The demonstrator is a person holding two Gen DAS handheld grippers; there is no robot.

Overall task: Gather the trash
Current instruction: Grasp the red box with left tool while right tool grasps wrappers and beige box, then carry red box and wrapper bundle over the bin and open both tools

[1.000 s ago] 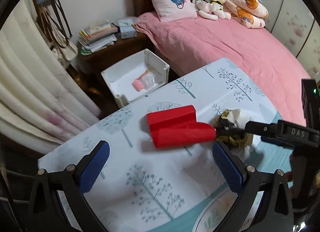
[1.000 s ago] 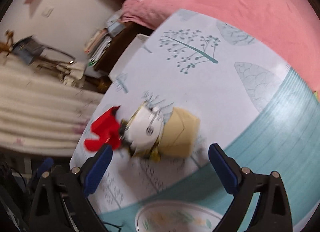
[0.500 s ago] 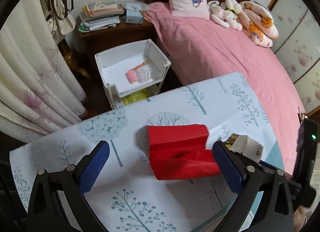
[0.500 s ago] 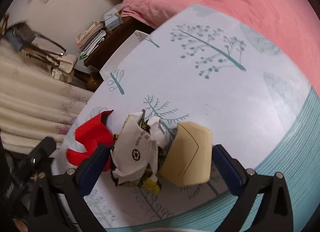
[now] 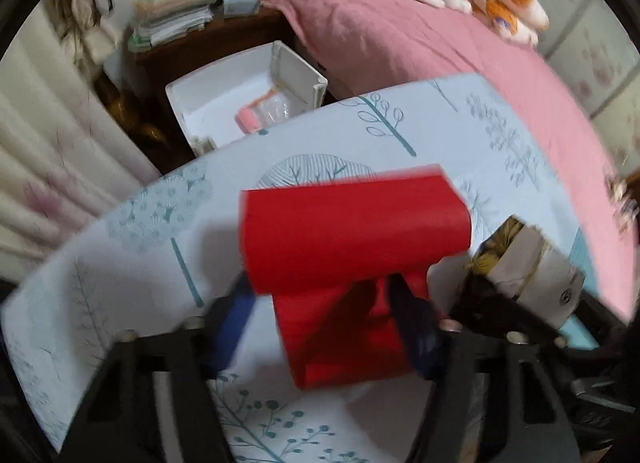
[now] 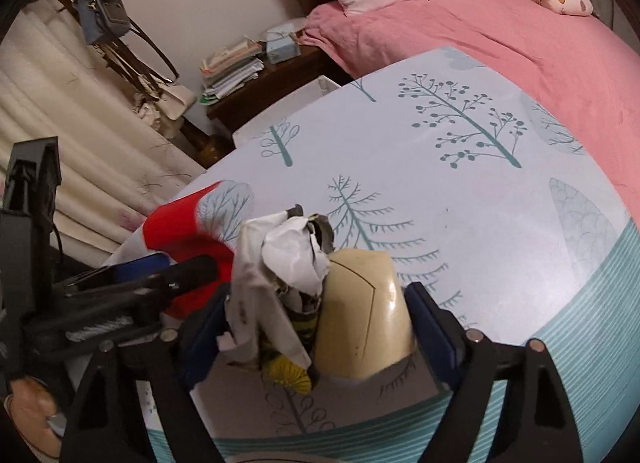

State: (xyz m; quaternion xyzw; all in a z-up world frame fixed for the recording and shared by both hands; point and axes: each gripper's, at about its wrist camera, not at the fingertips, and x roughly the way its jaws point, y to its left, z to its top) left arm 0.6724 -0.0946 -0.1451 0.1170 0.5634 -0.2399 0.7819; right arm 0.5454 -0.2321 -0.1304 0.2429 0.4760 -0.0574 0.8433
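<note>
A red folded paper box (image 5: 352, 251) lies on the tree-print table (image 5: 460, 131). My left gripper (image 5: 324, 323) is shut on the red box, blue pads on both its sides. The red box also shows in the right wrist view (image 6: 180, 231). My right gripper (image 6: 316, 327) is shut on a bundle of crumpled white paper (image 6: 288, 259) and a beige carton (image 6: 364, 319). That bundle shows at the right of the left wrist view (image 5: 528, 271).
A white bin (image 5: 244, 91) with a pink item and clear wrapper stands on the floor beyond the table's far edge. A pink bed (image 6: 500, 27) lies behind. A nightstand (image 6: 256, 91) with books and curtains (image 6: 80, 135) are at the left.
Both grippers have closed: the left on the red box, the right on the crumpled paper and beige carton. The left gripper moved forward onto the box.
</note>
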